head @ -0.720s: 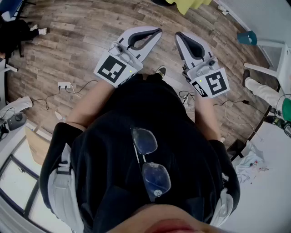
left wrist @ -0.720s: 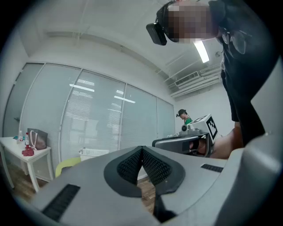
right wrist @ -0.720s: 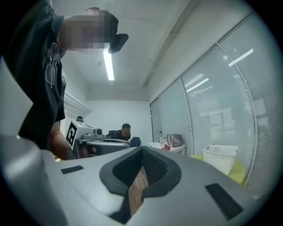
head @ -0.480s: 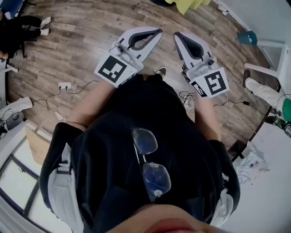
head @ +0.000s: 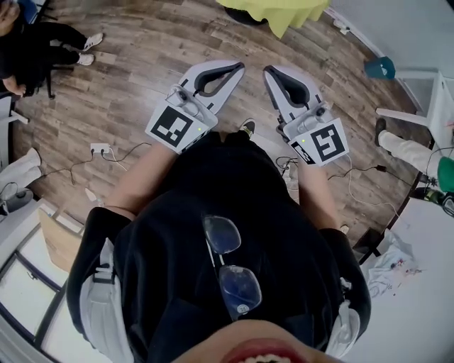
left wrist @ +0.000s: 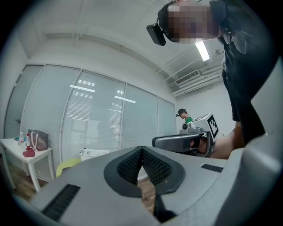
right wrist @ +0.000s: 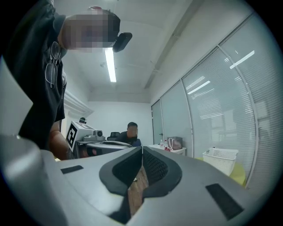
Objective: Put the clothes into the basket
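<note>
Both grippers are held out in front of the person's chest, above the wooden floor, pointing forward. The left gripper (head: 240, 66) is shut with nothing between its pads, and its own view shows the left gripper (left wrist: 141, 149) with pads touching. The right gripper (head: 269, 71) is also shut and empty, as the right gripper (right wrist: 142, 148) shows in its own view. A yellow cloth (head: 282, 10) lies at the top edge of the head view. A white slotted basket (right wrist: 220, 155) stands by the glass wall, and the same basket (left wrist: 93, 153) appears in the left gripper view.
A seated person in black (head: 28, 42) is at the far left. A power strip (head: 99, 149) and cables lie on the floor. A teal object (head: 379, 67) and a white table (head: 425, 283) are at the right. A small white side table (left wrist: 26, 155) holds a bag.
Both grippers have drifted slightly up and left in the head view, still shut. More of the yellow cloth now shows at the top edge.
</note>
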Demonstrator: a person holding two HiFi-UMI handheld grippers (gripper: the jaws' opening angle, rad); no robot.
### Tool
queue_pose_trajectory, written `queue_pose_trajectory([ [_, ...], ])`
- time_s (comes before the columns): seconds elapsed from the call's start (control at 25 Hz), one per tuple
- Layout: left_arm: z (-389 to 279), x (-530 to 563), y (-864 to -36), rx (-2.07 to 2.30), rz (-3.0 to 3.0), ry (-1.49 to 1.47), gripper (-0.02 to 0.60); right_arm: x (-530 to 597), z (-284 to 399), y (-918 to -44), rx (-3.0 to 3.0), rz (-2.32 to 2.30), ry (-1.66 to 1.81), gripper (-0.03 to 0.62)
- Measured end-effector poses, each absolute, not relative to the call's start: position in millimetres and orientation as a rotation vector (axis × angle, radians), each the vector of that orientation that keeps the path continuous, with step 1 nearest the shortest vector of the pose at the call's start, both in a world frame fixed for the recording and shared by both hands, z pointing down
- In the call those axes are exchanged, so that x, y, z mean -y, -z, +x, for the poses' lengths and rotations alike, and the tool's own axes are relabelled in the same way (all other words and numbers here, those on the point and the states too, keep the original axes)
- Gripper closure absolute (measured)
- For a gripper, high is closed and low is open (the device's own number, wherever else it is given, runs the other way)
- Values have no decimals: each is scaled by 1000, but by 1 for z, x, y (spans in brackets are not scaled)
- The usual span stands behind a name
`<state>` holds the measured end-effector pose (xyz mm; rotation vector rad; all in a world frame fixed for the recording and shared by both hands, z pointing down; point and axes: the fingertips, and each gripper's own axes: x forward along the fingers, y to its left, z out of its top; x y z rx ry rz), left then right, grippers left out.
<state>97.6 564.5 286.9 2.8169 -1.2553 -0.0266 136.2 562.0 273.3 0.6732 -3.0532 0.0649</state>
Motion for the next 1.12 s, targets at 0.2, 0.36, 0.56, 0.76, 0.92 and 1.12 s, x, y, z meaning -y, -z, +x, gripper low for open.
queue_pose_trajectory([
  [0.2,105,-561,-289,1249,2829,26,572,-557,144,-277,3055,682,-86,568],
  [0.36,110,-557,-290,1244,2814,18,572,-553,149,-277,3062,678,-91,568],
  [0.56,120,-553,-291,1243,2816,1,572,-551,161,-277,3072,682,-109,568],
  [0.76,129,-546,-292,1237,2830,7,572,-545,170,-279,3066,689,-103,569],
  [0.92,139,-543,-297,1226,2831,-40,572,-540,180,-279,3064,689,-95,569],
  [1.12,152,-536,-291,1254,2823,-4,572,-533,197,-280,3067,686,-101,568],
])
